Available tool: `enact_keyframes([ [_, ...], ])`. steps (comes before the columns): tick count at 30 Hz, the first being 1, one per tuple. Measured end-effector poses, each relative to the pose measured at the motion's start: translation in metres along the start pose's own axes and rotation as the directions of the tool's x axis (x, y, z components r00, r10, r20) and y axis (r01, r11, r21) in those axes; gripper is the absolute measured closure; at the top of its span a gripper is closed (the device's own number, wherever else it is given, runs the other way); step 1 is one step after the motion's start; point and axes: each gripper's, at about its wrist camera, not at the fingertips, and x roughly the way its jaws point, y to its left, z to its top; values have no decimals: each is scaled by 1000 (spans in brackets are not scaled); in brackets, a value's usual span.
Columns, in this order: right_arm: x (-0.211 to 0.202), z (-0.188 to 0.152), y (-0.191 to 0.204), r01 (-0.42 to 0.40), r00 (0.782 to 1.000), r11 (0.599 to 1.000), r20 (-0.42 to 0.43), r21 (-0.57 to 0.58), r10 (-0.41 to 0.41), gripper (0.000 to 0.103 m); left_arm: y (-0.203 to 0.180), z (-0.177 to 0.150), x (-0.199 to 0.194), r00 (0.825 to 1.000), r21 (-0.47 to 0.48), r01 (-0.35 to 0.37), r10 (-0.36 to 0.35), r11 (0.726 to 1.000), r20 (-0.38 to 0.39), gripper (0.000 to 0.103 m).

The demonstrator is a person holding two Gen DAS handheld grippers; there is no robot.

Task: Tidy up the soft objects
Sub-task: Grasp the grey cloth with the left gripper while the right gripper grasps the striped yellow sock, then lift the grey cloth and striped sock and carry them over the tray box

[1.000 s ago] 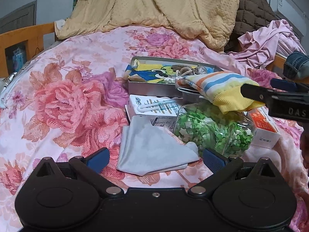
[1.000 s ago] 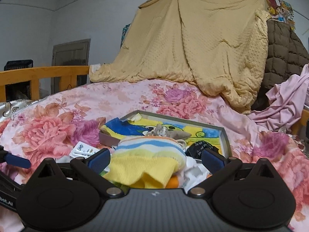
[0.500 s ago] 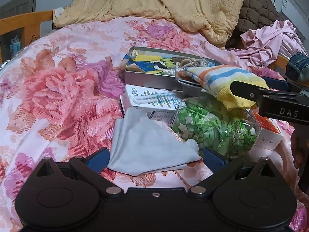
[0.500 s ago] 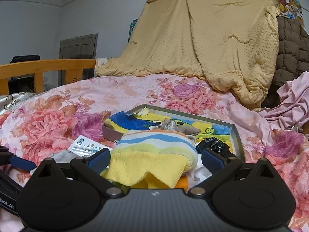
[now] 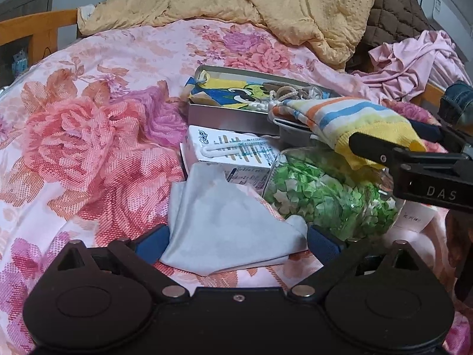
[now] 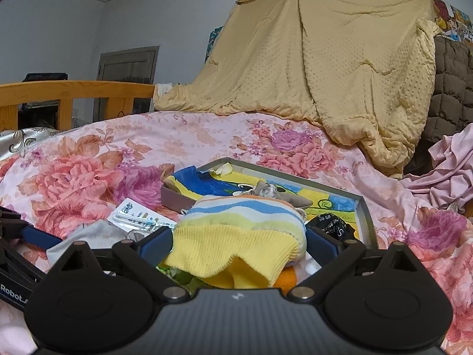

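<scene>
My right claw (image 6: 238,244) grips the striped sock (image 6: 241,230) above the jar (image 5: 331,198), cuff toward me, toe over the tin (image 5: 233,115); the toe is hidden. My left claw (image 5: 235,236), wide and closing, straddles the grey cloth (image 5: 227,224) without pinching it.

A bed (image 6: 183,136) covered with a pink floral bedspread filled the room's foreground, edged on the left by a light wooden rail (image 6: 74,90). Behind it rose a plain pale grey wall (image 6: 59,23) with a dark framed door (image 6: 127,63). A yellow dotted quilt (image 6: 340,59) hung draped like a tent at the head of the bed, beside a brown quilted blanket (image 6: 452,82). A white air-conditioning unit (image 5: 443,9) sat high on the right wall. The light was soft and even
</scene>
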Motion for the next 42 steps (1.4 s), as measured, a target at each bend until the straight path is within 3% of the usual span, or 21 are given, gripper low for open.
enact_keyframes([
  [11, 1, 0, 2, 3, 1000, 1000, -17, -16, -3, 16, -5, -2, 1, 1000, 54, -2, 3, 999, -19, 28],
  [16, 1, 0, 2, 6, 1000, 1000, -20, -19, -6, 18, -6, 0, 1, 1000, 57, -13, 14, 998, -18, 48],
  [21, -1, 2, 1, 14, 1000, 1000, -16, -8, -14, 22, -5, 3, -1, 1000, 35, -12, 13, 999, -4, 58],
  [27, -2, 3, 0, 19, 1000, 1000, -20, -9, -19, 43, -4, 2, -6, 1000, 37, -17, 17, 999, 6, 77],
  [31, -3, 4, 0, 25, 999, 1000, -20, -15, -25, 54, -4, 3, -12, 999, 36, -29, 28, 999, 22, 84],
  [42, -22, 17, -9, 2, 999, 999, 48, 45, -5, 84, -7, 20, -47, 995, -22, -36, 38, 999, 97, 86],
])
